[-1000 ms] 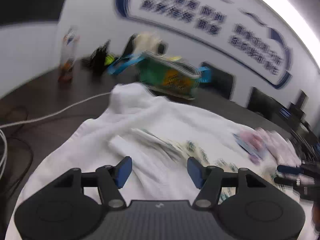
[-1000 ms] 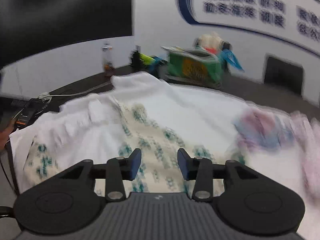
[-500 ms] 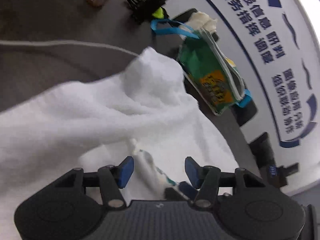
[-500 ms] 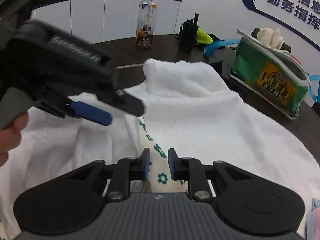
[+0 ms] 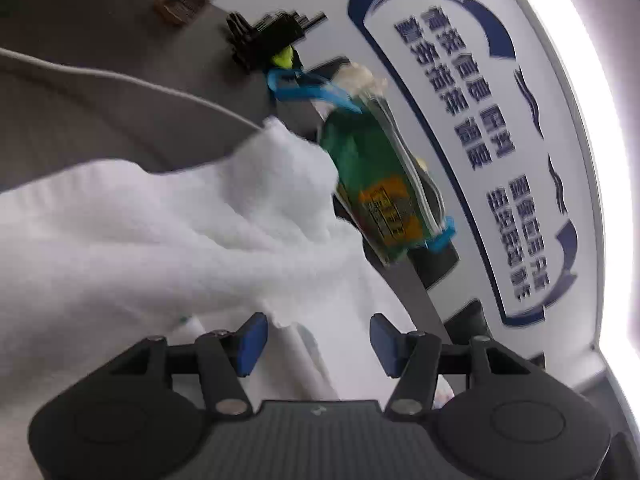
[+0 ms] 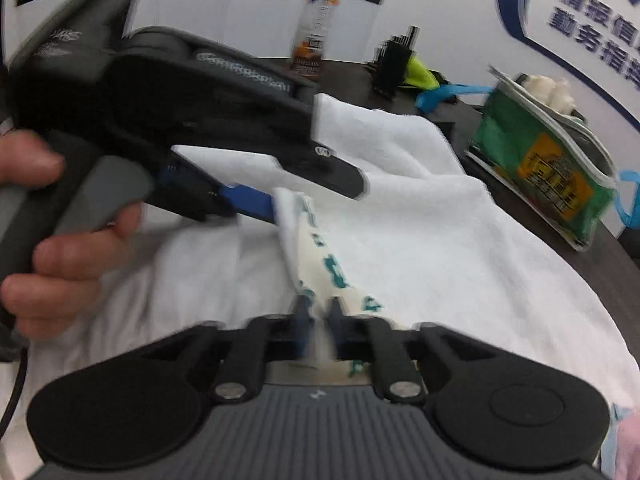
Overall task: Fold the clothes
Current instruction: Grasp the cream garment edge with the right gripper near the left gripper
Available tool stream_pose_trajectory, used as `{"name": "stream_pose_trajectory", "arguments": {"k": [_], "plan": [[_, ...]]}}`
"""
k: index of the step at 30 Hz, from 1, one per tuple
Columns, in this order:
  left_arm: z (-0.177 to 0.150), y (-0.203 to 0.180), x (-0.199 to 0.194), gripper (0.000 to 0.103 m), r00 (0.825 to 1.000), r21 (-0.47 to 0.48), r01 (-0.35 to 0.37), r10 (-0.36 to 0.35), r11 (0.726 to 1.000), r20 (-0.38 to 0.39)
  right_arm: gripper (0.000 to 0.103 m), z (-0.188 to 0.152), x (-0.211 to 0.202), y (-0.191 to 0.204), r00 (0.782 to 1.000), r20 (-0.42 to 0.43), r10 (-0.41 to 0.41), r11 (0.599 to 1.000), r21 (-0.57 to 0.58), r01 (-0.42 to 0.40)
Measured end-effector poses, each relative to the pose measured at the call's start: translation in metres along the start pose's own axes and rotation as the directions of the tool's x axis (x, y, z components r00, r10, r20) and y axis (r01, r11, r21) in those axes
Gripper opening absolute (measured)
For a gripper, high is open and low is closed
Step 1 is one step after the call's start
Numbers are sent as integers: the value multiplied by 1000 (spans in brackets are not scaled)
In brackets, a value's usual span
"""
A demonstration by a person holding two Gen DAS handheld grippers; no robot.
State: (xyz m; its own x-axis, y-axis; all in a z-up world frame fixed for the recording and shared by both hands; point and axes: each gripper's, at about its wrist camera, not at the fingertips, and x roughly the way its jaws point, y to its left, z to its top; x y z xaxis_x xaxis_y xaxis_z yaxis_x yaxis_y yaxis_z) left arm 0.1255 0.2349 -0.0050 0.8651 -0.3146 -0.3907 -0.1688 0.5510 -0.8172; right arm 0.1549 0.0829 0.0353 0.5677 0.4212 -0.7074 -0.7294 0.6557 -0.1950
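You are only at the start of the fold. On the left, your left gripper (image 6: 256, 204) stands with its jaws apart, a raised ridge of the patterned garment (image 6: 316, 256) between them but not pinched. The garment lies bunched on the white towel (image 6: 440, 240) that covers the counter (image 5: 100, 92), and no fold is laid yet. To the right, your right gripper (image 6: 318, 320) is clamped on the near end of that ridge. A second ago both grippers hovered above the cloth with their jaws apart; the right's jaws have just been closing, and cloth now sits between them.
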Motion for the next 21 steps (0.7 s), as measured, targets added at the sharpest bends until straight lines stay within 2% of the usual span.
{"name": "stream_pose_trajectory", "arguments": {"k": [3,5,7,9,11,13,14,15,17,19,21], "plan": [[5,7,-2,55,1000,-60,16,-16,998,7,2,5,-17,-12,998,61,9,996,83,-14],[6,7,-6,55,999,-66,45,-43,997,24,2,9,-30,-15,995,99,26,993,109,-37],[6,3,-10,56,997,-51,75,-73,996,29,2,11,-37,-8,992,112,48,996,66,-56],[5,0,-10,57,997,-31,79,-78,996,22,2,7,-34,10,994,83,69,998,-16,-68],[3,-6,-8,54,1000,19,15,-15,1000,2,3,-3,-21,32,999,22,50,992,-119,-47],[1,-12,-6,45,999,70,-47,48,996,-15,4,-14,-9,47,1000,-11,10,980,-199,-12],[0,-14,-5,20,996,95,-79,81,992,-22,5,-17,-10,49,1000,-2,2,979,-206,-3],[-1,-15,-4,0,992,109,-122,125,987,-19,7,-18,-16,45,1000,9,19,983,-181,-17],[-1,-13,-4,0,982,112,-184,187,976,-15,19,-17,-35,30,997,39,71,993,-93,-67],[2,-11,-6,0,982,101,-184,187,978,-19,23,-22,-55,12,993,101,65,998,-23,-63],[3,-14,-14,0,982,93,-188,190,978,-7,23,-30,-63,-5,992,119,36,998,50,-42]]}}
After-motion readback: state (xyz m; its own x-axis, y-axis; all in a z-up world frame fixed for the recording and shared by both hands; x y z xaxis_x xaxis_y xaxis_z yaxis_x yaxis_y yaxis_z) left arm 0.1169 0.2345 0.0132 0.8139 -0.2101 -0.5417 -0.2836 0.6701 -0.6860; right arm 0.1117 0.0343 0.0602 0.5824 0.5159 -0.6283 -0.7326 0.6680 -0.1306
